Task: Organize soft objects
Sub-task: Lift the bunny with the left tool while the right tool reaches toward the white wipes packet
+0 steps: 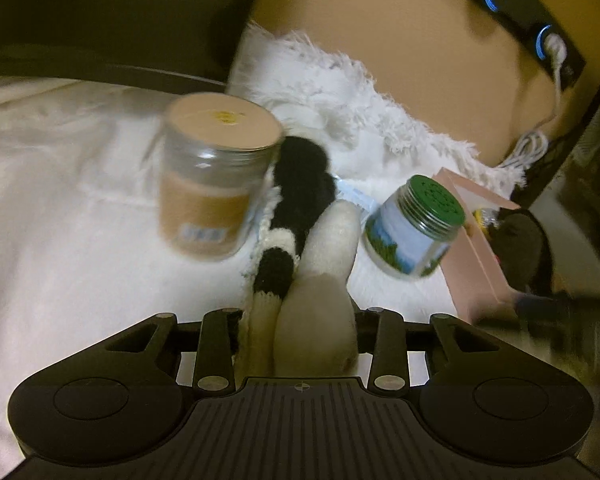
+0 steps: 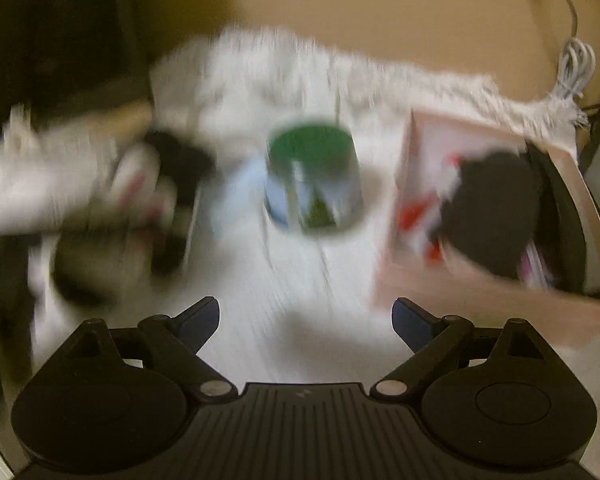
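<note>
In the left wrist view, a black-and-white knitted sock (image 1: 296,200) and a cream sock (image 1: 332,248) run out from between the jaws of my left gripper (image 1: 300,320). The jaws are shut on the pair, and the fingertips are hidden behind the fabric. My right gripper (image 2: 306,320) hangs open over the white fluffy rug (image 2: 284,80) with nothing between its fingers. A pink box (image 2: 420,272) at the right holds a black soft item (image 2: 496,208) and small colourful things. The right wrist view is badly blurred.
A clear jar with a tan lid (image 1: 216,176) stands left of the socks. A green-lidded jar (image 1: 416,228) stands right of them, straight ahead of the right gripper (image 2: 314,184). A cream sheet (image 1: 60,200) lies at left. A white cable (image 2: 576,60) and a power strip (image 1: 540,32) sit at back right.
</note>
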Demonstrator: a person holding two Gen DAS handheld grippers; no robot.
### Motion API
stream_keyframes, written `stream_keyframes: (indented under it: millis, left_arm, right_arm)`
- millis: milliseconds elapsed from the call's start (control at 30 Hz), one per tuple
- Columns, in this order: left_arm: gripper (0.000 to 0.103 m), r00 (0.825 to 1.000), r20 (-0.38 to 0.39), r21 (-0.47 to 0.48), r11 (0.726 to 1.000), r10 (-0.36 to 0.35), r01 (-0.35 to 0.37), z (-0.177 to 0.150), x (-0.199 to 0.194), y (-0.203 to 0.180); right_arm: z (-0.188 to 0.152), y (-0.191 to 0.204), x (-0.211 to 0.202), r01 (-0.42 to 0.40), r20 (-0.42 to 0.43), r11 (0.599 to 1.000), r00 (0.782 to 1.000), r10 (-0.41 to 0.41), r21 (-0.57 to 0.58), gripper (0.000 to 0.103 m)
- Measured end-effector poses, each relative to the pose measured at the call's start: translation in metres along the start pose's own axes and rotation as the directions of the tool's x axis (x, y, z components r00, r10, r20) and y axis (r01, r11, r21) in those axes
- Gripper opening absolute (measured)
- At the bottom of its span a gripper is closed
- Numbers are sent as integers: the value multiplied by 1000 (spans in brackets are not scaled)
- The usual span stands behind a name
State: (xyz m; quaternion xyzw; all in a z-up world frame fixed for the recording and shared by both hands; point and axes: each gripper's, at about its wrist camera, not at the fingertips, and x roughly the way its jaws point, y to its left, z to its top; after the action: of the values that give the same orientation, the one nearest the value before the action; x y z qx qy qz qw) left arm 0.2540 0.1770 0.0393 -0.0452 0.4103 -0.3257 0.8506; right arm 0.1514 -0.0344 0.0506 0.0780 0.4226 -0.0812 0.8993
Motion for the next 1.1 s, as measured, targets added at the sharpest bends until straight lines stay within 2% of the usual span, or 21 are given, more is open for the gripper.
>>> stream_keyframes:
  millis: [100, 200, 267, 333, 400, 533, 633, 667, 733, 800, 867, 900, 933, 1000, 1100]
  left_arm:
    - [39, 999, 32, -1, 1000, 23, -23, -5, -28, 13]
    - [40, 995, 73, -11, 998, 63, -62, -6, -52, 29]
    - [40, 993, 98, -33, 997, 73, -70, -7, -65, 42]
    - [40, 990, 112, -64, 995, 85, -79, -10, -74, 54]
    - [40, 988, 116, -106, 991, 100, -88, -13, -81, 66]
    - [40, 982, 133, -177, 978, 131, -106, -17, -90, 84]
    - [40, 979, 144, -214, 970, 147, -115, -21, -95, 93]
    - [40, 978, 144, -220, 969, 150, -116, -22, -96, 95]
    - [40, 978, 142, -224, 967, 154, -120, -23, -100, 99]
    - [40, 976, 142, -232, 964, 163, -127, -24, -102, 103]
    - [40, 975, 141, -247, 960, 172, -133, -26, -104, 108]
    - [40, 974, 141, -255, 957, 176, -136, -27, -106, 109]
    - [40, 974, 141, -260, 956, 178, -137, -27, -105, 110]
    - [40, 974, 139, -264, 955, 177, -136, -25, -102, 111]
    - [40, 976, 141, -252, 959, 168, -128, -20, -98, 107]
  right_arm:
    - [36, 13, 1, -67, 11, 989, 998, 66, 131, 94]
    - [69, 24, 17, -129, -36, 945, 989, 146, 301, 94]
    - [84, 25, 33, -140, -72, 892, 979, 189, 430, 94]
    - [97, 26, 57, -155, -102, 809, 961, 256, 567, 94]
    - [104, 34, 75, -148, -112, 749, 952, 285, 645, 94]
    - [122, 52, 107, -1, -186, 737, 967, 172, 675, 94]
    - [124, 56, 132, 88, -266, 673, 950, 165, 734, 91]
    - [125, 57, 141, 128, -295, 654, 943, 152, 746, 88]
    - [126, 60, 156, 220, -356, 615, 928, 106, 757, 89]
    - [126, 62, 161, 243, -346, 576, 935, 74, 781, 83]
    - [132, 65, 165, 296, -381, 593, 925, 20, 749, 58]
    - [133, 67, 165, 310, -392, 607, 920, 4, 732, 54]
    - [133, 68, 162, 316, -397, 615, 918, -5, 723, 45]
    - [128, 62, 157, 275, -379, 622, 925, 38, 734, 37]
    - [114, 49, 149, 185, -342, 663, 933, 114, 726, 26]
